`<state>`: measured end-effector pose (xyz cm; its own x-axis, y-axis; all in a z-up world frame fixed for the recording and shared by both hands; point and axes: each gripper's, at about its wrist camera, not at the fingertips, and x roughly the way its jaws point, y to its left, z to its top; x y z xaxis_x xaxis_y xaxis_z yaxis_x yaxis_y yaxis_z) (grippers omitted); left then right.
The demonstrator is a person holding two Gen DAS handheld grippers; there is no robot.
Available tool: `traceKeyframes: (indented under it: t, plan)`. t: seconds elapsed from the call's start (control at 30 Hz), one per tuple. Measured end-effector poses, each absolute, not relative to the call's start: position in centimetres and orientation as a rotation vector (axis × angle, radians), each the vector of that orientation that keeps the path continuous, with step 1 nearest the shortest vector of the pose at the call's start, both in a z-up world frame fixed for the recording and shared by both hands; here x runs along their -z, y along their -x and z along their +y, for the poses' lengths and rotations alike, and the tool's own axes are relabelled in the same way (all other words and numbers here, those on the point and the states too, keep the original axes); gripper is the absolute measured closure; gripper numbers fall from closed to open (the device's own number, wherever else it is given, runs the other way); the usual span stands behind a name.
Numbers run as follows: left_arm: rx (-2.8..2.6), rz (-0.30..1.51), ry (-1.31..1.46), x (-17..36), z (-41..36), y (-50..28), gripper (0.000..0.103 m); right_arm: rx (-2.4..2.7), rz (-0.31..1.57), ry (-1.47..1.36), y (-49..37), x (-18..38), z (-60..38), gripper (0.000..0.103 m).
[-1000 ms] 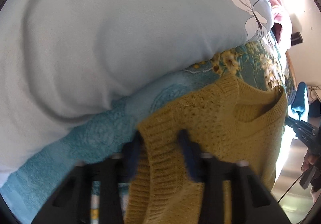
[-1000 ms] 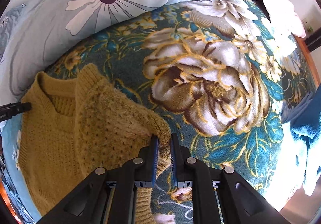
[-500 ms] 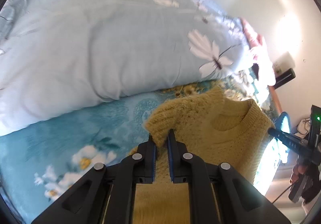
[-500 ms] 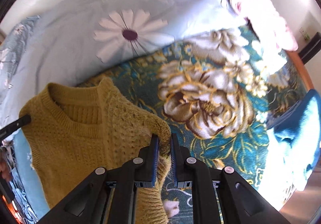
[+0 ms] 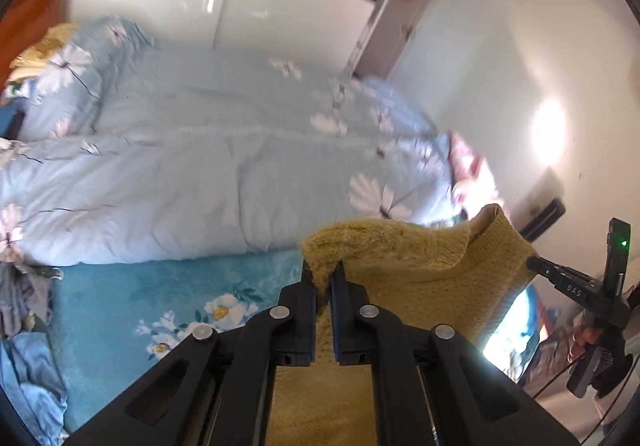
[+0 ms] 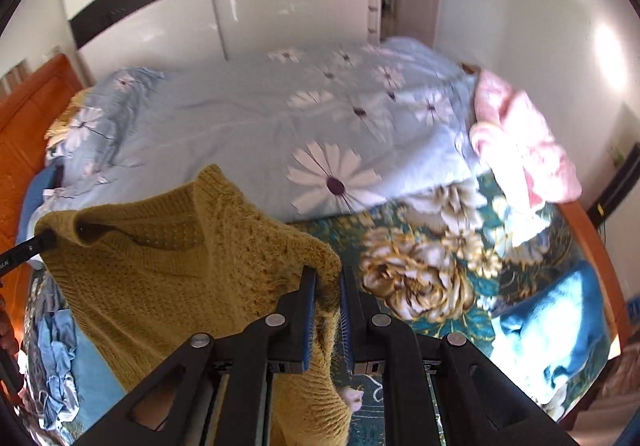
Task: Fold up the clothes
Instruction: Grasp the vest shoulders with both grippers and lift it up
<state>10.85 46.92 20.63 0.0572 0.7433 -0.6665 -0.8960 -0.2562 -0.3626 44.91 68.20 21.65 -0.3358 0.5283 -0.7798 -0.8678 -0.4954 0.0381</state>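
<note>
**Sweater pinched at both shoulders, hanging between the 2 grippers**

Left gripper [image 5: 322, 278]: fingers [image 5: 303, 300] closed tight on a fold of the mustard knit sweater [image 5: 420, 278] at its shoulder edge. Knit bunches over the fingertips and hangs down between the arms toward 6 o'clock in the left wrist view. Collar opening sits at 2 o'clock from the grip.

Right gripper [image 6: 329, 282]: fingers [image 6: 347, 306] pinched nearly closed on the opposite shoulder of the sweater [image 6: 168, 278]. The body of it spreads toward 9 o'clock in the right wrist view, neckline up at 10 o'clock. A sleeve or side drapes down between the gripper arms.

Each view catches the other gripper's tip at the far shoulder of the sweater: 3 o'clock edge in the left view, 9 o'clock edge in the right.

Sweater is in front of the bed, which carries:
- pale blue daisy-print duvet [image 6: 280, 114] across the far half
- teal floral blanket [image 6: 432, 266] on the near half
- pink fluffy item [image 6: 520, 142] at 2 o'clock in the right view
- blue garment [image 6: 560, 322] at 4 o'clock, near the bed edge

Orange wooden headboard [image 6: 28, 126] at 9 o'clock in the right view. Both frames slightly motion-blurred.
</note>
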Motion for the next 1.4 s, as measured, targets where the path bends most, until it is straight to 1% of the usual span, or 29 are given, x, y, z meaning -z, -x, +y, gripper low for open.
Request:
traceKeyframes:
  t: [0.17,0.33,0.43,0.67,0.83,0.9,0.97,1.07,1.17,1.4]
  plan:
    - [-1.641,0.154,0.851,-25.5,40.4,-11.6,0.097,-2.062,0.486,0.823,-45.9,-27.5,64.5,0.091]
    - [-1.695,0.15,0.795,-29.1,35.5,-13.2,0.097,-2.17,0.427,0.772,-47.1,-31.9,61.0,0.091]
    - [-1.716,0.135,0.79,-30.8,33.1,-14.1,0.097,-2.214,0.394,0.769,-47.9,-33.5,59.3,0.091]
    - [-1.726,0.15,0.77,-35.0,29.0,-16.8,0.097,-2.293,0.364,0.773,-50.4,-37.2,55.5,0.091]
    - [-1.745,0.176,0.714,-37.2,29.5,-16.9,0.097,-2.327,0.323,0.764,-50.5,-39.1,55.6,0.091]
    - [-1.749,0.193,0.699,-36.6,31.2,-16.2,0.097,-2.335,0.318,0.762,-49.8,-39.1,56.6,0.091]
    - [-1.757,0.212,0.709,-35.3,32.8,-15.5,0.097,-2.321,0.323,0.802,-48.1,-37.7,58.6,0.091]
    - [-1.762,0.234,0.81,-31.0,36.3,-13.1,0.097,-2.306,0.377,0.874,-45.6,-34.5,61.4,0.091]
    - [-1.736,0.235,0.951,-25.8,40.0,-9.9,0.097,-2.263,0.489,0.962,-42.1,-29.6,65.1,0.091]
    - [-1.726,0.383,1.19,-14.7,48.1,-4.6,0.097,-2.16,0.607,1.171,-34.6,-19.0,71.0,0.091]
